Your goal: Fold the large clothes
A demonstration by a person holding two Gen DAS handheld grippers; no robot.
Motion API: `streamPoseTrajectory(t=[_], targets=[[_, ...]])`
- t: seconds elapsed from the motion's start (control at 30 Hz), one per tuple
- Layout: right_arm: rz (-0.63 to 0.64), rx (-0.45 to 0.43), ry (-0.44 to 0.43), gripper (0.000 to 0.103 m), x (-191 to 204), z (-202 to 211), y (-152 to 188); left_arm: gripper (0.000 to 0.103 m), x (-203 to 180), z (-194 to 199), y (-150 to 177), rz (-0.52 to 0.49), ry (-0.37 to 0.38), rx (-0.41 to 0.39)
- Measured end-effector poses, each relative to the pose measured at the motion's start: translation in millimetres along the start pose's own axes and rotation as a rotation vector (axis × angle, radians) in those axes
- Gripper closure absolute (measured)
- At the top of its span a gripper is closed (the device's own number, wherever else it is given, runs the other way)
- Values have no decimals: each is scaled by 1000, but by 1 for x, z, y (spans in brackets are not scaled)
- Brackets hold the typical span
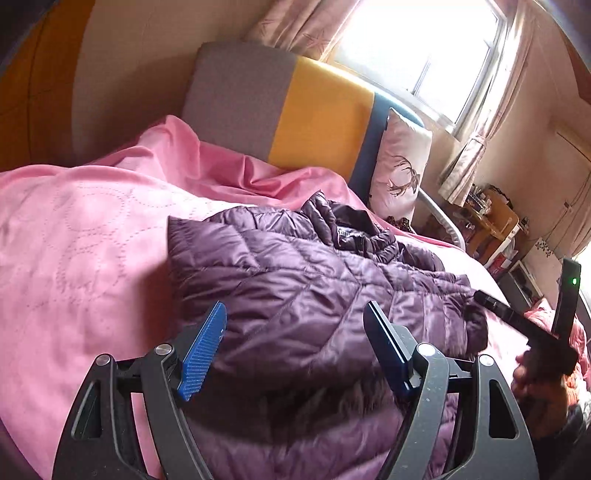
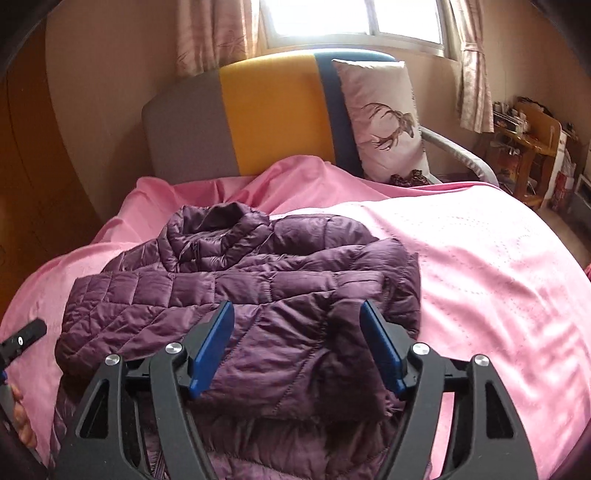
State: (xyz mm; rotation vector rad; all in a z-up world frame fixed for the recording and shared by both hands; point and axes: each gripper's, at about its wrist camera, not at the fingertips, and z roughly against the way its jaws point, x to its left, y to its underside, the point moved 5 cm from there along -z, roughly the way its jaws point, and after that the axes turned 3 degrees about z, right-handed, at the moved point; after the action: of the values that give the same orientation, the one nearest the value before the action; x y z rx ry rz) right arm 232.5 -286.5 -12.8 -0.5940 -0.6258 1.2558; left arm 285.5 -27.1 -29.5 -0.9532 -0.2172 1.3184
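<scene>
Purple quilted jacket (image 2: 236, 295) spread across the middle of the bed, on the pink bedspread (image 2: 480, 266), collar end bunched toward the headboard (image 2: 269, 110). One sleeve folded across the body toward the left side of the bed, cuff end resting near that edge. Hem hanging toward the foot of the bed, under both cameras.

Left claw (image 1: 295, 347) hovering over the jacket's lower part — jaws wide, nothing between the blue pads (image 1: 201, 354), no fabric touched. Right claw (image 2: 297, 347) likewise spread wide above the jacket near the folded sleeve; a dark fold of fabric lying below the gap, not pinched by either pad. Right claw seen again from the left wrist view (image 1: 532, 317) as a black finger reaching to the jacket's right-hand edge, with a hand (image 1: 535, 387) on its grip and a green light showing on the black part standing above the grip.

White pillow with an antler print (image 2: 384, 122) propped against the blue end of the headboard at the bed's far right corner. Bright window (image 2: 354, 18) with pale curtains behind. Cluttered wooden stand (image 2: 528, 147) beyond the bed's right side.
</scene>
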Motion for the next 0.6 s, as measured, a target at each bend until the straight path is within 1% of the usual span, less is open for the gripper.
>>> streamPoseTrajectory(t=[0.07, 0.13, 0.2, 0.27, 0.33, 0.4, 0.53, 0.6], targets=[[34, 30, 22, 29, 7, -17, 4, 28, -2, -17, -4, 2, -6, 19], [30, 62, 33, 28, 7, -34, 10, 28, 0, -34, -4, -2, -35, 37], [39, 75, 50, 26, 5, -49, 11, 28, 5, -49, -2, 8, -48, 66], [60, 89, 64, 23, 4, -66, 14, 28, 16, -66, 4, 17, -72, 104], [73, 108, 69, 22, 3, -80, 21, 28, 24, -79, 15, 2, -88, 137], [78, 122, 66, 22, 4, -91, 26, 27, 27, -86, 23, -33, -102, 139], [77, 140, 64, 21, 2, -108, 34, 27, 30, -93, 27, -32, -113, 140], [86, 147, 77, 21, 4, -112, 35, 27, 30, -94, 30, -42, -126, 127]])
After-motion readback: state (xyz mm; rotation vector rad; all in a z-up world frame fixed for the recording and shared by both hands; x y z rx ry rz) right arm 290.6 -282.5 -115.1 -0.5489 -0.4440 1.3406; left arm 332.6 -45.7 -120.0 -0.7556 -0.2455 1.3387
